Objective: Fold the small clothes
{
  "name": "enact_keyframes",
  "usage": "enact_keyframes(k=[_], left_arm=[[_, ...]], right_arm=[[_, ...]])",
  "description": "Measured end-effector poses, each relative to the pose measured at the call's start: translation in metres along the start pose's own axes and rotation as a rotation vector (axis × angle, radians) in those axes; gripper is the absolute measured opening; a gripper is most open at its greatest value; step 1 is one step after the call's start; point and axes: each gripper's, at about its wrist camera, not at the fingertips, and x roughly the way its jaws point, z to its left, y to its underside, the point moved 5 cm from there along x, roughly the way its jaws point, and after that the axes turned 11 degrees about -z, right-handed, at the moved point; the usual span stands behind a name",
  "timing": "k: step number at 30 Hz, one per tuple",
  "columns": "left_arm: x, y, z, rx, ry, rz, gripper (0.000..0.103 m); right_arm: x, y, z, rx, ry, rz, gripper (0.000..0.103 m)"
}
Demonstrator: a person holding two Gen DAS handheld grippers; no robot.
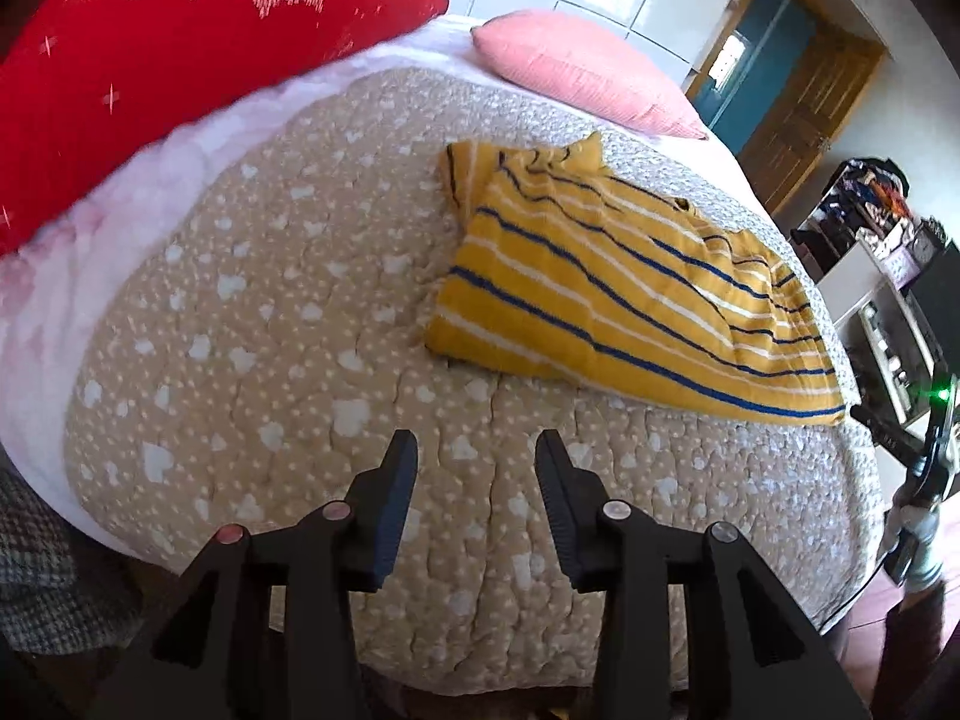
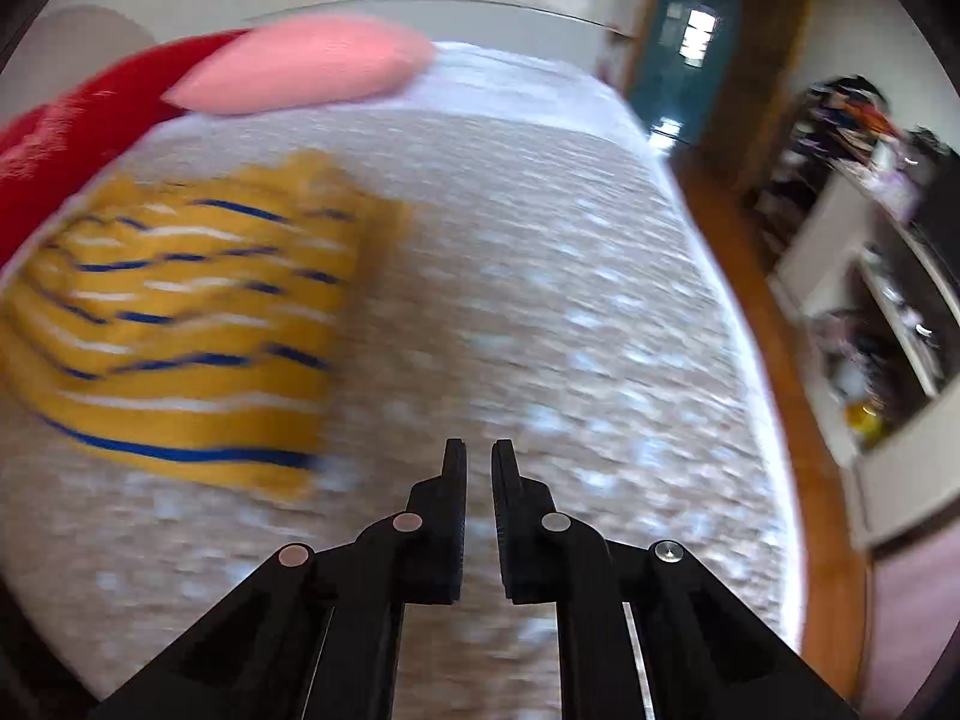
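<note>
A small yellow shirt (image 1: 606, 282) with blue and white stripes lies folded on the beige quilted bed cover (image 1: 288, 312), to the upper right in the left wrist view. My left gripper (image 1: 477, 450) is open and empty, held over bare quilt short of the shirt's near edge. In the blurred right wrist view the shirt (image 2: 180, 324) lies at the left. My right gripper (image 2: 479, 456) has its fingers almost together with a narrow gap, holds nothing, and sits over the quilt (image 2: 540, 300) to the right of the shirt.
A red pillow (image 1: 168, 72) and a pink pillow (image 1: 576, 72) lie at the bed's far end. The bed edge drops to a wooden floor (image 2: 780, 312) on the right. A white shelf unit with clutter (image 2: 870, 276) and a doorway (image 2: 690, 48) stand beyond.
</note>
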Motion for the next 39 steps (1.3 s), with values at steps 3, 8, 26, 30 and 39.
enact_keyframes(k=[3,8,26,30,39], left_arm=[[0.008,0.001,0.001,-0.011,0.003,0.014,0.04],[0.018,-0.005,0.003,-0.057,0.015,0.02,0.042],[0.076,-0.029,0.022,-0.279,0.155,-0.003,0.016],[0.047,-0.018,0.033,-0.293,0.153,-0.016,0.018],[-0.007,0.002,0.059,-0.25,0.08,-0.098,0.027]], right_arm=[[-0.009,-0.006,-0.006,0.111,-0.045,-0.033,0.01],[-0.032,-0.025,0.044,0.137,-0.208,-0.101,0.034],[0.004,-0.094,0.325,0.084,-0.724,0.131,0.058],[0.033,-0.102,0.376,0.079,-0.721,0.199,0.058],[0.053,-0.098,0.455,-0.07,-0.512,0.174,0.085]])
